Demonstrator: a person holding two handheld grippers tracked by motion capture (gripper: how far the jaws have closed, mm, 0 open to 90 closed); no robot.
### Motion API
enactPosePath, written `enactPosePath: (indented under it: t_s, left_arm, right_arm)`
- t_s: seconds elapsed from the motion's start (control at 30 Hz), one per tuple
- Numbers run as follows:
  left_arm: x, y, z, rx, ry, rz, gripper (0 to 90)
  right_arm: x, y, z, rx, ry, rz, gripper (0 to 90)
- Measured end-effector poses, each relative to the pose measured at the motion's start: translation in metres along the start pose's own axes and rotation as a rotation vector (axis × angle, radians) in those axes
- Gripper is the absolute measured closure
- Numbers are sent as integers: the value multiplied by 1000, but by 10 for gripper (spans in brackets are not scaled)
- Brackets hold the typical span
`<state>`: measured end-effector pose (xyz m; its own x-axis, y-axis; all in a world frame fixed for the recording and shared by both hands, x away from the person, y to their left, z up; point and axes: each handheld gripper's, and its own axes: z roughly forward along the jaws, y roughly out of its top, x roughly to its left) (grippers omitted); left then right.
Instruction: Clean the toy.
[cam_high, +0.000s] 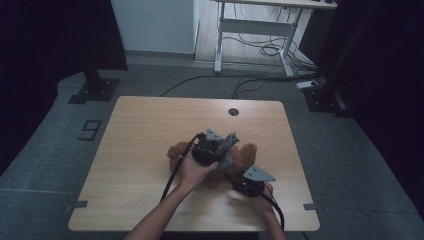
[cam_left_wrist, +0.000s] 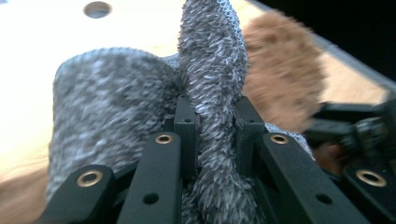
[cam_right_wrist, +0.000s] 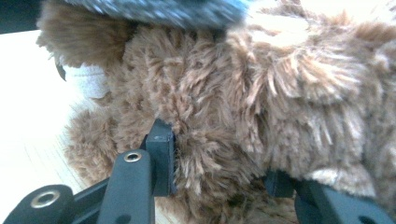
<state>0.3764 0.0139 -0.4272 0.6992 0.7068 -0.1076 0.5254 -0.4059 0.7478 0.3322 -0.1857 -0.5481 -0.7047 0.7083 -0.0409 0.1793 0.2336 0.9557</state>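
A brown teddy bear (cam_high: 240, 160) lies near the wooden table's (cam_high: 140, 150) centre. The right gripper (cam_right_wrist: 219, 163) clamps its fur, pinning it. The left gripper (cam_left_wrist: 215, 126) pinches a grey knitted garment (cam_left_wrist: 112, 102) above the bear. Dressing appears underway; next, the garment probably needs drawing over the bear.

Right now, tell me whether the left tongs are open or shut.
Shut: the left tongs pinch a fold of the grey fleece cloth between both pads.

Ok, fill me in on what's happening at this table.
A person works two handheld tongs over a brown plush toy lying on the wooden table. The left tongs are shut on a fold of grey fuzzy fabric over the toy. The right tongs pinch the toy's fur, holding it in place.
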Motion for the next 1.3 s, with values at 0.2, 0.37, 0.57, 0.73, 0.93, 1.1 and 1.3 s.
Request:
enactPosePath:
  t_s: [0.2, 0.37, 0.57, 0.73, 0.93, 1.1, 1.3]
  left_arm:
    - [36, -18, -23, -8, 51, -54, 756]
    - [57, -29, -46, -25, 102, -69, 756]
    - [92, -54, -68, -50, 131, -144, 755]
    - [110, -68, -73, -48, 165, -187, 755]
    - [120, -82, -73, -33, 179, -208, 756]
    - [126, -98, -65, 19, 187, -235, 755]
    - [122, -113, -45, 58, 170, -236, 761]
  right_arm:
    - [-1, 0, 0, 0, 4, -1, 546]
    - [-1, 0, 0, 0, 4, 2, 545]
    - [-1, 0, 0, 0, 4, 5, 545]
    - [-1, 0, 0, -2, 6, 10, 545]
    - [-1, 0, 0, -2, 4, 8, 544]
    - [-1, 0, 0, -1, -4, 2, 544]
    - [-2, 0, 0, 0, -11, 9, 544]
